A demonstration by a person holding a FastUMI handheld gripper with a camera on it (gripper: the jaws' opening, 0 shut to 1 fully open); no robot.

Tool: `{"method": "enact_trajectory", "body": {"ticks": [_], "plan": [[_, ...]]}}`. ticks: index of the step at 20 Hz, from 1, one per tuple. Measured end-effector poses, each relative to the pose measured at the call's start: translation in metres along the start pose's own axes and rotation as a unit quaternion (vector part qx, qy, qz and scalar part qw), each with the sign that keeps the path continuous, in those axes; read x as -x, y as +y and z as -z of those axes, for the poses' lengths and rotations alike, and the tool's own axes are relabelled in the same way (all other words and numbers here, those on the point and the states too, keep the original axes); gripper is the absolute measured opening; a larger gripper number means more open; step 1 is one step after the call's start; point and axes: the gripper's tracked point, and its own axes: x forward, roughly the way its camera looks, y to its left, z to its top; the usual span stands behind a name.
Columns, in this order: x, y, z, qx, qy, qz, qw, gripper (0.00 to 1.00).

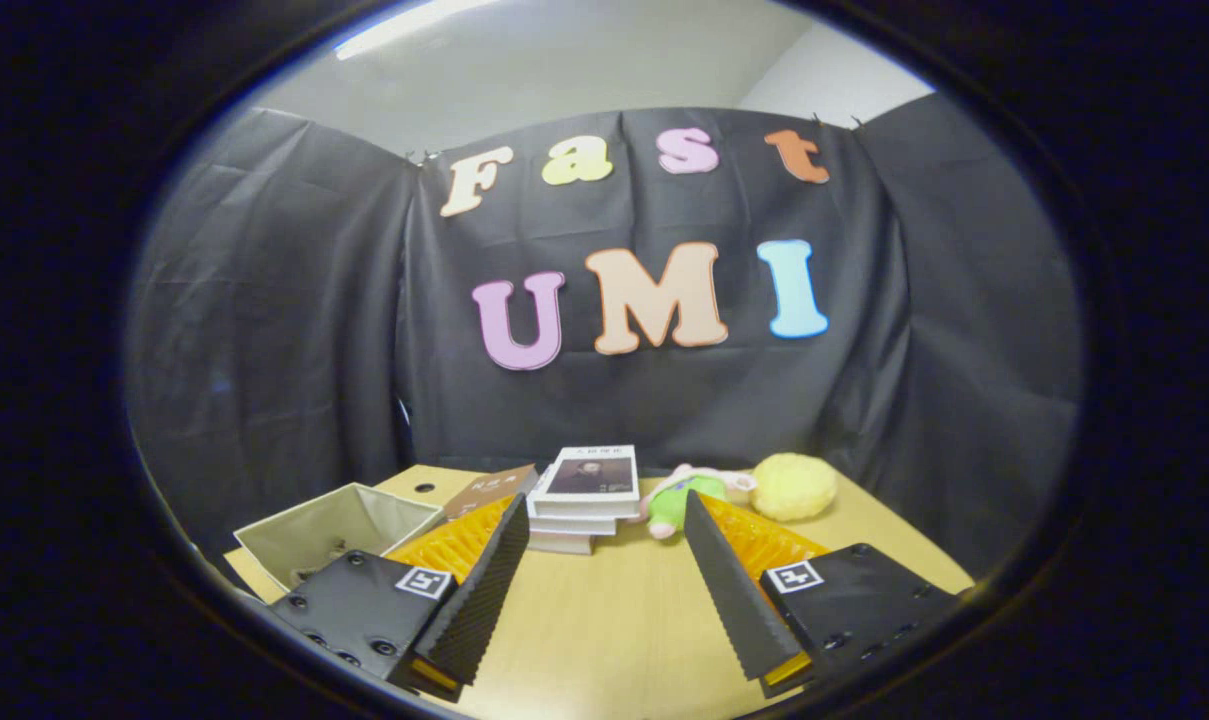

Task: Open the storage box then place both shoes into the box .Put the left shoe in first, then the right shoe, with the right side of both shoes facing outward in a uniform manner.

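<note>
On the pale wooden surface [614, 620], the gripper [604, 520] hangs with its jaws spread wide and nothing between them, only bare wood showing in the gap. Just beyond the jaws, close to the middle, sits a stack of books [584, 500], the top one showing a dark cover with a portrait. Leaning against the left of that stack is a brown book [489, 490], tilted. Further left, beside the left finger, stands an open fabric storage box [339, 530], grey-beige, its mouth facing up and its inside looking hollow from this angle; its lid, if it has one, cannot be made out. To the right of the books lies a small plush doll [679, 498] in green clothing, on its side, and touching it on the right is a fluffy yellow ball [794, 487]. Black cloth closes the booth behind the surface.
</note>
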Motion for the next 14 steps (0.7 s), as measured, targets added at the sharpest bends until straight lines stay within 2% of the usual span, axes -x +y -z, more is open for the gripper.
{"method": "enact_trajectory", "body": {"ticks": [4,6,10,14], "plan": [[0.012,0.005,-0.033,0.031,-0.041,0.015,0.999,0.98],[0.018,0.014,-0.046,0.032,-0.059,0.007,0.998,0.99],[0.02,0.024,-0.051,0.033,-0.063,-0.013,0.997,1.0],[0.024,0.023,-0.059,0.043,-0.074,-0.013,0.996,1.0]]}}
